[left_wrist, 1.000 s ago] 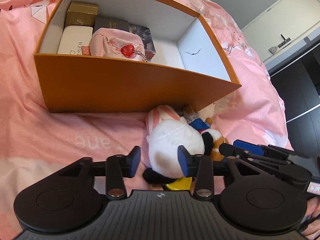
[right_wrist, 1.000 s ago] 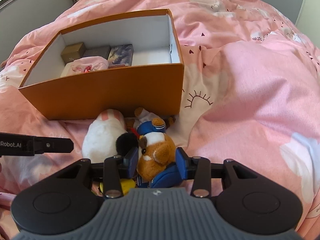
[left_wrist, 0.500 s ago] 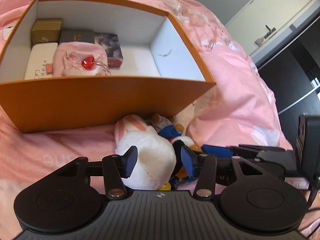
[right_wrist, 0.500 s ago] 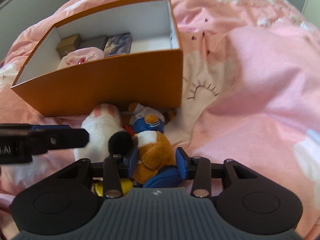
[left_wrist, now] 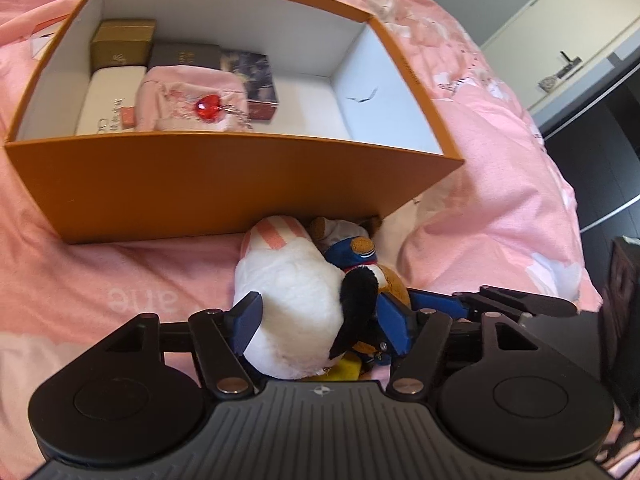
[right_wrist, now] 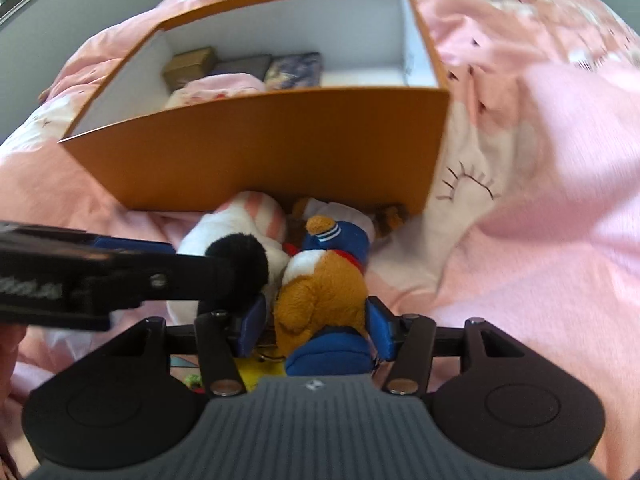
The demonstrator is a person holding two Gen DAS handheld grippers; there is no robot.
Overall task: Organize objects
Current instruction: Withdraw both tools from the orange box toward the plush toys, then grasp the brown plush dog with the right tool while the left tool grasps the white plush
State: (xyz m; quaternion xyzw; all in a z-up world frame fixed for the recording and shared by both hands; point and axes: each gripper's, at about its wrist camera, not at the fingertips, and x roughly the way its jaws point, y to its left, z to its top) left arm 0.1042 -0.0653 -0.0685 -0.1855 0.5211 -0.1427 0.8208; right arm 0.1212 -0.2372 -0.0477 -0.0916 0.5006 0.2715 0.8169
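Note:
A white plush toy [left_wrist: 292,300] with pink-striped ears and a black tuft lies on the pink bed before an orange box [left_wrist: 224,184]. My left gripper [left_wrist: 320,320] is shut on it. A brown plush [right_wrist: 320,292] in blue clothes and a blue cap lies beside it. My right gripper [right_wrist: 316,320] is shut on the brown plush. The white plush [right_wrist: 224,248] and the box [right_wrist: 272,148] also show in the right wrist view. The left gripper's finger crosses that view at the left.
The box holds a gold box [left_wrist: 120,42], a dark box [left_wrist: 184,56], a patterned box [left_wrist: 252,76], a white box [left_wrist: 108,100] and a pink pouch [left_wrist: 188,96] with a red heart. Its right half is bare. A cabinet [left_wrist: 560,32] stands far right.
Both grippers have moved forward and closed in around the plush toys, and both views have risen, looking more down into the box. The left gripper's finger now crosses further into the right wrist view.

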